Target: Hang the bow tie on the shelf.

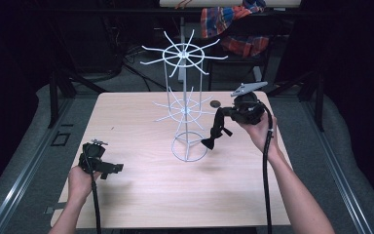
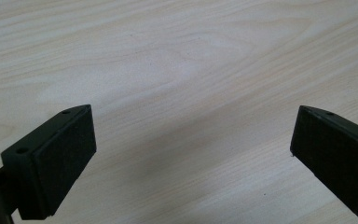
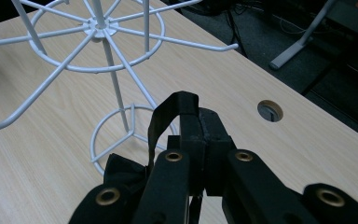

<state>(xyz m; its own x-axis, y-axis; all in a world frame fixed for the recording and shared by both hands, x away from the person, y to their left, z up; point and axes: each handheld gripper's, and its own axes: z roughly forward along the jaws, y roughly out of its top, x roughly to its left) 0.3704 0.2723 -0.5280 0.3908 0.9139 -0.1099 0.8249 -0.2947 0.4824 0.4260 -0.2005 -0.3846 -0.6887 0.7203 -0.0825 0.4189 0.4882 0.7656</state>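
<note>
Right gripper (image 1: 222,116): jaws pressed together on the strap of a black bow tie (image 1: 211,139), pinched tight in the right gripper view (image 3: 200,135). The strap loops up over the jaw tips; the bow (image 3: 121,172) hangs below and to the left of them. In the high view the tie dangles in the air at about 3 o'clock from the base ring of the white wire rack (image 1: 185,109), just beside it, not touching the table (image 1: 141,195) as far as I can tell.

Progress, judged: pick-up is done, the tie is lifted and carried to the rack. Hanging is not yet done. No hook of either tier carries anything; the lower-tier arms (image 3: 182,44) are all bare. What is left: raise the strap loop to a hook tip, slide it on, release. The loop sits below the lower tier, so a lift is needed first.

Pose: right hand (image 1: 259,127) holds the gripper at 3 o'clock from the rack post, jaws pointing toward the rack and angled slightly down, forearm coming in from 5 o'clock, cable (image 1: 267,170) trailing along it.

Left gripper (image 1: 108,168): jaws apart, nothing between them, bare wood in the left gripper view (image 2: 193,140). It rests low near the table at 8 o'clock from the rack, well apart from it, pointing toward 3 o'clock. Idle.
</note>
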